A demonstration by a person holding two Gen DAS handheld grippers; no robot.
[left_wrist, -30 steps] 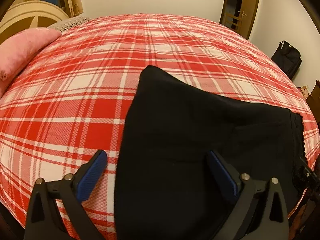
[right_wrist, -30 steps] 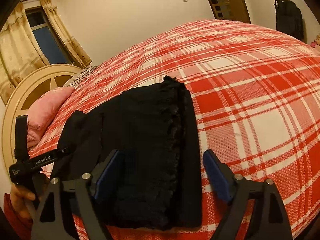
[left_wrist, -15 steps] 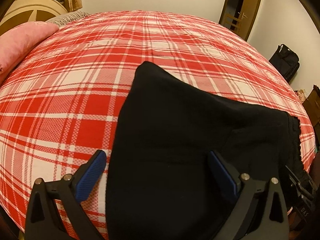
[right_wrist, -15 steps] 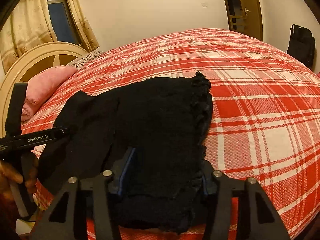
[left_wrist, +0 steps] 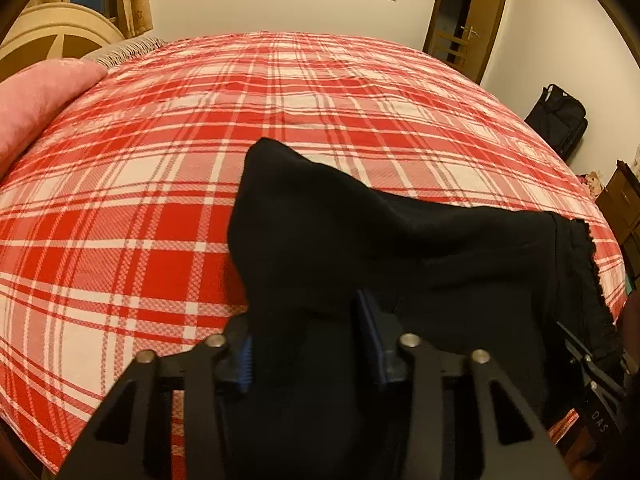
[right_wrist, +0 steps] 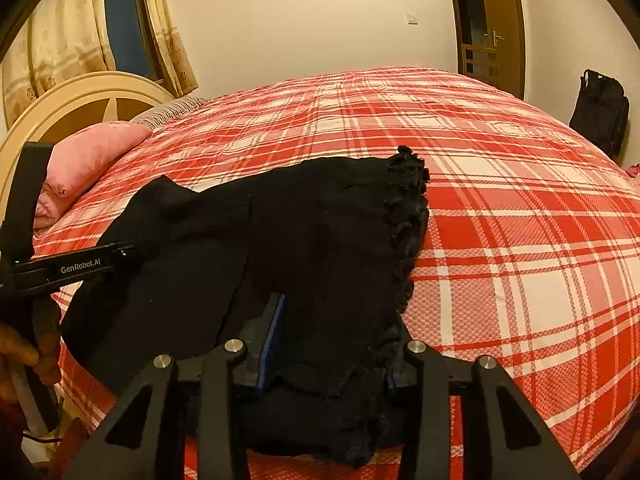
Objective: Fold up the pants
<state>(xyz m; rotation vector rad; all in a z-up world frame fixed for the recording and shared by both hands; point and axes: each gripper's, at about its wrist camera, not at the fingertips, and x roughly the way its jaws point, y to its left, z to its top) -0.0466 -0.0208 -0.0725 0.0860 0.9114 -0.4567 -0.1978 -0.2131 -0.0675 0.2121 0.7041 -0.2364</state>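
The black pants (left_wrist: 400,248) lie bunched at the near edge of the bed (left_wrist: 160,200). The left gripper (left_wrist: 308,344) has just squeezed its fingers onto one end. The right gripper (right_wrist: 328,344) has just squeezed its fingers onto the frilly end.

Home bedroom, plaid bed (left_wrist: 160,184), pillow (left_wrist: 36,104), curtains (right_wrist: 60,40)

Left tool (left_wrist: 310,340): angled down, jaws just closed in, blue pads (left_wrist: 374,340) pinching black cloth.
Right tool (right_wrist: 330,344): angled down, jaws just closed in, cloth bunched between its pads (right_wrist: 274,332).
Hand (right_wrist: 24,356): to the right tool's left, wrapped round the left tool's grip.
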